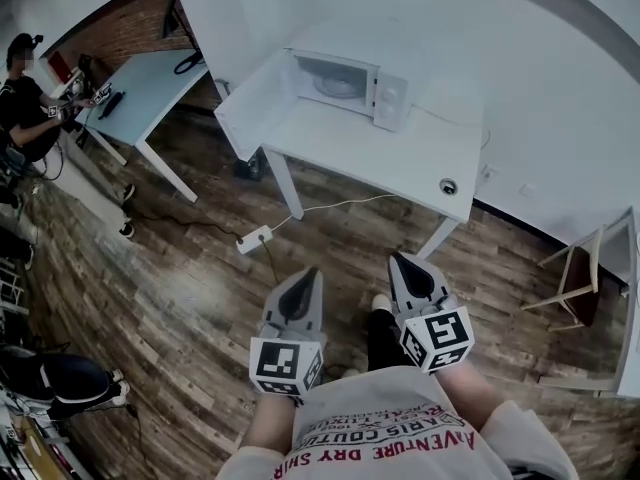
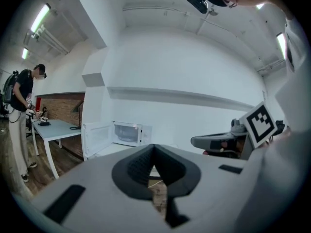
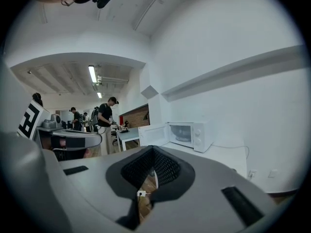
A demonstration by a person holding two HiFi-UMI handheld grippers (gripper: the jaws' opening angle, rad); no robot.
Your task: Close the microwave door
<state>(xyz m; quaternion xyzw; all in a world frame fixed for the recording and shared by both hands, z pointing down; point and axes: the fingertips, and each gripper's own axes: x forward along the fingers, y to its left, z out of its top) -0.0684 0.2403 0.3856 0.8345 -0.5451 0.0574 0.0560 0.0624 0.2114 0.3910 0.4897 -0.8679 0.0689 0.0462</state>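
**Rest of the room, quick rundown**

A white table (image 1: 350,148) stands against the white wall. There's a small round thing (image 1: 448,186) near its front right corner, no idea what it is. On the wood plank floor (image 1: 180,298) in front of it lies a white power strip (image 1: 253,239), and its cable (image 1: 340,205) trails off under the table. Off to the left there's a pale blue table (image 1: 150,83) next to a brick wall (image 1: 125,28), with a person (image 1: 25,103) in dark clothes busy at it. A wooden chair (image 1: 575,278) stands at the far right. There are strip lights (image 2: 41,14) up on the ceiling.
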